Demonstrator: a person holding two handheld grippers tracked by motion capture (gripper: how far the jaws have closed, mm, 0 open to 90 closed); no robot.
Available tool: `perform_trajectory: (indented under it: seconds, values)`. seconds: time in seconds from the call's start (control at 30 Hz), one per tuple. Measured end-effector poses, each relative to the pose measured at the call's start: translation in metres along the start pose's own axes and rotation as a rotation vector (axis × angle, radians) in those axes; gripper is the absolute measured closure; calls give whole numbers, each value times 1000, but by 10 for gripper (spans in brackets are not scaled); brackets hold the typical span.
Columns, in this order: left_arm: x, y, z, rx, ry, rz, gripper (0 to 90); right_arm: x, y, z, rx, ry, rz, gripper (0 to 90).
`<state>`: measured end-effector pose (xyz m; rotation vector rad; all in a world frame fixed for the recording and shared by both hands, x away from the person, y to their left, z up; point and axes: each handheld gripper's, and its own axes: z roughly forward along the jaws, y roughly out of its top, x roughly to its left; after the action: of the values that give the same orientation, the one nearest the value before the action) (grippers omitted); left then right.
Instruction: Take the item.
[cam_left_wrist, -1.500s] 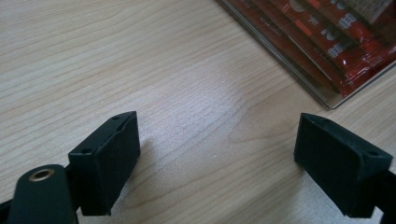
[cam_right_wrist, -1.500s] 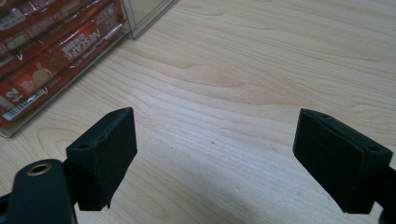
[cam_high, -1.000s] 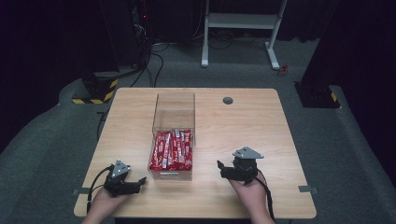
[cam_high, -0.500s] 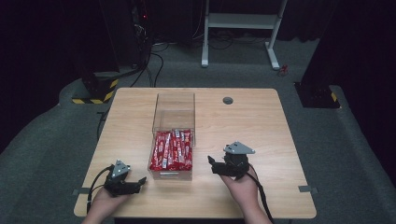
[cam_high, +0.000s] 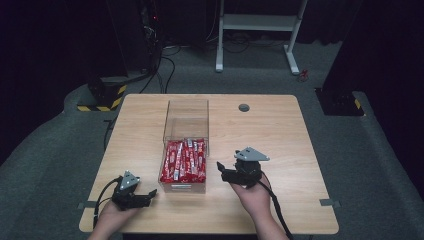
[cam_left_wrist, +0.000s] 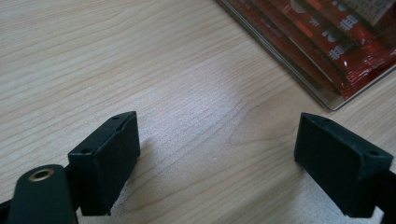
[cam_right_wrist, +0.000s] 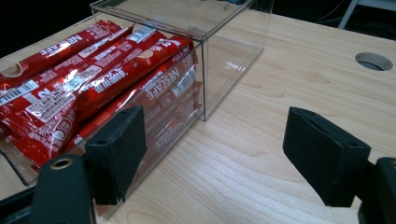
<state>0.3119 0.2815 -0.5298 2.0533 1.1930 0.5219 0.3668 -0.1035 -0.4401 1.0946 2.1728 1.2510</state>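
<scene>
A clear plastic box (cam_high: 186, 120) stands on the wooden table (cam_high: 285, 140), and its near half is packed with several red Nescafe sachets (cam_high: 185, 160). My right gripper (cam_high: 223, 171) hovers just right of the box's near end, pointing left at it. In the right gripper view the box wall (cam_right_wrist: 229, 51) and the sachets (cam_right_wrist: 93, 79) lie just ahead of this gripper (cam_right_wrist: 215, 149). Its jaws are open, have just been closing a little, and have nothing between them. My left gripper (cam_high: 148, 196) rests open on the table at the box's near left corner, its jaws (cam_left_wrist: 217, 158) empty, with the sachets (cam_left_wrist: 327, 42) ahead.
A round cable hole (cam_high: 244, 107) sits in the table's far side. The box's far half holds nothing. Bare wood spreads to the right of the box and along the near edge. Dark floor, cables and a white frame lie beyond the table.
My right gripper has moved left toward the box and risen slightly. The left gripper has stayed where it was.
</scene>
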Motion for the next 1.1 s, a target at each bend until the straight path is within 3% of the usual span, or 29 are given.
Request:
perform_trajectory:
  seconds: [0.33,0.6,0.77,1.1]
  values:
    - [0,0,0,0,0,0,147,8,9,-2,-36,37,-22,248]
    - [0,0,0,0,2,-1,148,12,10,-1,-35,60,-17,253]
    - [0,0,0,-1,2,-1,148,22,14,-2,-36,81,-42,255]
    - [0,-1,-1,0,3,-2,148,34,18,-1,-41,122,-50,260]
